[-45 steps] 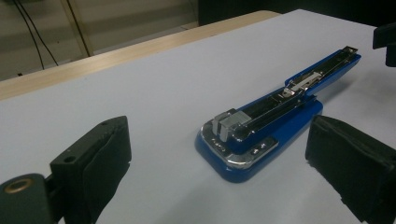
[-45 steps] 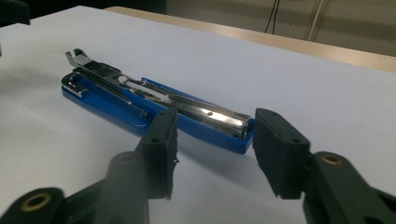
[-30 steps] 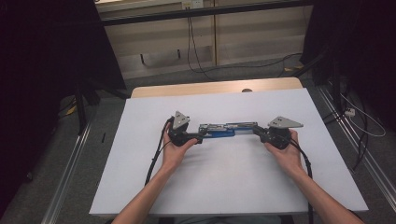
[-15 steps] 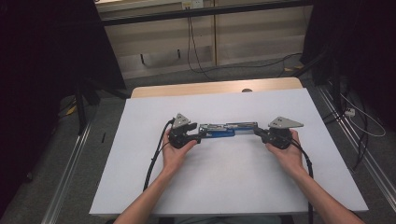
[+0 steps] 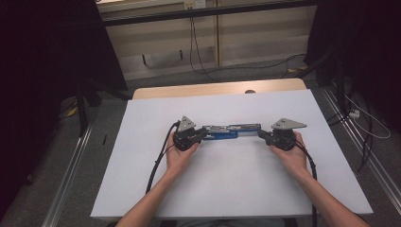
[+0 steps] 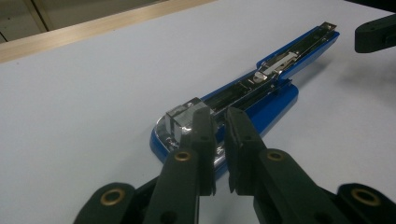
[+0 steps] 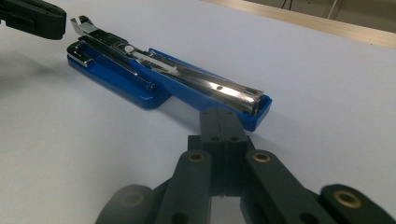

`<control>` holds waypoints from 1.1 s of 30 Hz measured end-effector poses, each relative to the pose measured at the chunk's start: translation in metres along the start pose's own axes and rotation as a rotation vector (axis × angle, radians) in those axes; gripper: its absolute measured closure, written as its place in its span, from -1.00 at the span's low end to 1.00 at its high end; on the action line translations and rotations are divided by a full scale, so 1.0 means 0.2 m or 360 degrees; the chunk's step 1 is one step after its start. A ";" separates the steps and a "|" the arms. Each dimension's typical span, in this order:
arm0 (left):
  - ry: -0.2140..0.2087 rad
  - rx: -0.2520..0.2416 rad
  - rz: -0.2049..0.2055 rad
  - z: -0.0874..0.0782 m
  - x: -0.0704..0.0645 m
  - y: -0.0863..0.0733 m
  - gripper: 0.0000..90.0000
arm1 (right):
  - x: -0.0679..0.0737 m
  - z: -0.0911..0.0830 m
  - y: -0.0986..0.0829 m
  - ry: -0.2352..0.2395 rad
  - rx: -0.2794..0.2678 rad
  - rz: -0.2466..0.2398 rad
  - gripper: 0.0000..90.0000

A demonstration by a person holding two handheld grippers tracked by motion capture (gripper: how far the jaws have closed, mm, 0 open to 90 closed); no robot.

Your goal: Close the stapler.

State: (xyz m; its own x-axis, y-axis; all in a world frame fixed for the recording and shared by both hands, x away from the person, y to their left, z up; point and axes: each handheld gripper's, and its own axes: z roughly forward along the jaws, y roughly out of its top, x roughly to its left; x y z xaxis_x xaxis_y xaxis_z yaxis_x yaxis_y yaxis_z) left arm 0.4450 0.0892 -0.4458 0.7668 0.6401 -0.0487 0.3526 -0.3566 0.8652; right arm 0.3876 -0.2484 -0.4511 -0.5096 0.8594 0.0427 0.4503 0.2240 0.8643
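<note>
Both hand-held grippers flank the opened blue stapler (image 5: 222, 132): left (image 6: 219, 122) slightly parted, right (image 7: 222, 122) clenched empty (close-ups reveal).

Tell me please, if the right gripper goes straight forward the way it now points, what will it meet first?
Most likely the near end of the blue stapler, opened flat on the table. The right gripper, jaws together, points right at it; any gap is hard to judge.

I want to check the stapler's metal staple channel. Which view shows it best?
The right gripper view: the stapler lies opened flat, channel lit along its length. The left gripper view shows it partly behind the tongs; the high view shows it small.
</note>
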 end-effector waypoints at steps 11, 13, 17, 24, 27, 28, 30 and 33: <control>0.0011 0.0049 0.0030 0.03 0.02 -0.02 1.00 | 0.00 0.02 0.00 0.0010 0.0051 0.0007 1.00; 0.0025 0.0027 0.0023 0.03 0.02 -0.02 1.00 | -0.01 0.02 0.00 0.0002 0.0061 0.0012 1.00; 0.0027 0.0043 0.0027 0.03 0.02 -0.02 1.00 | -0.02 0.03 0.00 -0.0002 0.0078 0.0015 1.00; 0.0049 0.0113 0.0049 0.05 0.02 -0.01 1.00 | -0.02 0.05 0.00 -0.0011 0.0119 0.0008 1.00; 0.0041 0.0113 0.0036 0.05 0.02 -0.01 1.00 | -0.02 0.05 0.00 -0.0018 0.0134 0.0014 1.00; 0.0035 0.0116 0.0025 0.05 0.02 -0.01 1.00 | -0.02 0.05 0.00 -0.0017 0.0138 0.0019 1.00; 0.0035 0.0111 0.0020 0.05 0.02 -0.01 1.00 | -0.02 0.05 0.00 -0.0022 0.0155 0.0024 1.00; 0.0030 0.0115 0.0018 0.05 0.02 -0.01 1.00 | -0.03 0.06 0.00 -0.0036 0.0178 0.0019 1.00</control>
State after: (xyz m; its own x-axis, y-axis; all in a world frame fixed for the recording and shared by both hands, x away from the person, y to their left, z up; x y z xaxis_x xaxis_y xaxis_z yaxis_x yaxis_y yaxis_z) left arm 0.4530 0.0865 -0.4531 0.7610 0.6482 -0.0288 0.3821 -0.4118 0.8273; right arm 0.3987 -0.2476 -0.4561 -0.4874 0.8722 0.0403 0.5358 0.2624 0.8025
